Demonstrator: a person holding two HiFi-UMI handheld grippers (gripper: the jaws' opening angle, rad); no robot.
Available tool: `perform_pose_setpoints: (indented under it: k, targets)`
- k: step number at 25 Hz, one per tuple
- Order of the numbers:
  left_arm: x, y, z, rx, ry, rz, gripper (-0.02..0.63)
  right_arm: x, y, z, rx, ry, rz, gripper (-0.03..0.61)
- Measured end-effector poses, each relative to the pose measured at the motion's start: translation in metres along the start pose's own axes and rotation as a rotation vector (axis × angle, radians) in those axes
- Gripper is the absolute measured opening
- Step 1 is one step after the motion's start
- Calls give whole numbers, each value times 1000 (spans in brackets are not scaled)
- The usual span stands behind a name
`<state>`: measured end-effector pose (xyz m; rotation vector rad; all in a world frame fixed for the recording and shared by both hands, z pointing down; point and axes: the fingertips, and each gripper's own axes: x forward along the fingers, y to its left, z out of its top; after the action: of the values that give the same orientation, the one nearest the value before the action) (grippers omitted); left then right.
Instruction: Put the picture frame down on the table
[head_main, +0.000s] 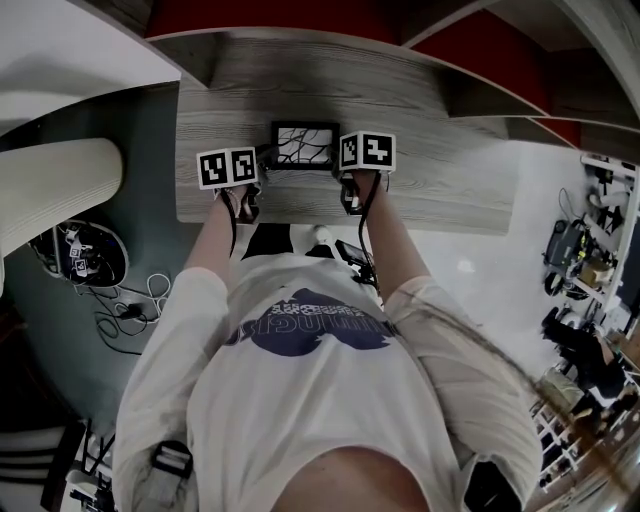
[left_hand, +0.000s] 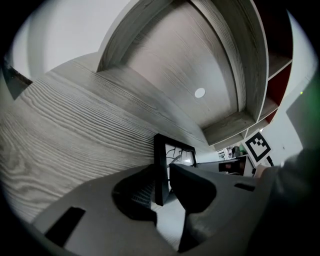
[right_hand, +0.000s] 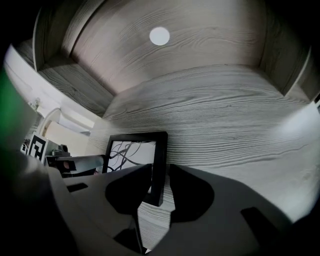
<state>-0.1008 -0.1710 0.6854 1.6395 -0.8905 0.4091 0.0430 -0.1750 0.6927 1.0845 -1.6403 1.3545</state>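
The picture frame (head_main: 303, 146) is black, with a white picture of dark curved lines, and stands upright over the grey wooden table (head_main: 450, 170). My left gripper (head_main: 262, 157) is shut on its left edge. My right gripper (head_main: 343, 152) is shut on its right edge. In the left gripper view the frame's edge (left_hand: 160, 167) sits between the two jaws of that gripper (left_hand: 163, 175). The right gripper view shows the frame (right_hand: 134, 152) with its right edge clamped in that gripper (right_hand: 160, 172). I cannot tell whether the frame's bottom touches the table.
Wooden shelving with red backs (head_main: 470, 45) rises behind the table. A round white disc (right_hand: 159, 35) sits on the back panel. A white curved seat (head_main: 55, 190) and cables (head_main: 130, 310) lie to the left on the floor. The table's front edge (head_main: 440, 225) is near my body.
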Motion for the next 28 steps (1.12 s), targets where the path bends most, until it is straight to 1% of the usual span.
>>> perform_pose_setpoints:
  k: [2, 4, 6, 8, 10, 12, 13, 15, 18, 20, 22, 24, 27, 28]
  targets:
    - [-2, -2, 1, 1, -10, -2, 95, -6, -4, 0, 15, -18, 0, 127]
    - [-6, -3, 3, 4, -28, -2, 95, -16, -8, 2, 49, -65, 16, 129]
    - [-14, -6, 9, 11, -69, -4, 95, -32, -11, 8, 87, -141, 43, 129]
    - [-30, -13, 22, 39, -141, 3, 95, -55, -10, 19, 107, -251, 94, 127]
    - [-50, -26, 40, 103, -239, 18, 95, -84, -2, 35, 114, -392, 174, 116]
    - [-74, -48, 60, 187, -345, 27, 95, -119, 8, 50, 106, -535, 248, 110]
    - [-86, -61, 68, 230, -396, 29, 95, -137, 14, 56, 89, -600, 270, 106]
    - [-113, -91, 83, 326, -500, 36, 95, -173, 26, 65, 31, -722, 286, 101]
    - [-155, -140, 96, 495, -663, 70, 95, -230, 44, 74, -68, -918, 265, 98]
    - [-181, -169, 100, 615, -776, 111, 95, -267, 57, 75, -143, -1043, 224, 83]
    - [-202, -194, 99, 722, -869, 153, 95, -297, 72, 73, -241, -1141, 163, 51]
    - [-220, -215, 96, 803, -943, 187, 95, -320, 88, 68, -353, -1215, 103, 40]
    - [-244, -243, 91, 894, -1040, 230, 95, -349, 107, 59, -495, -1320, 20, 31]
    - [-252, -252, 89, 919, -1071, 239, 95, -359, 112, 55, -533, -1357, -4, 18]
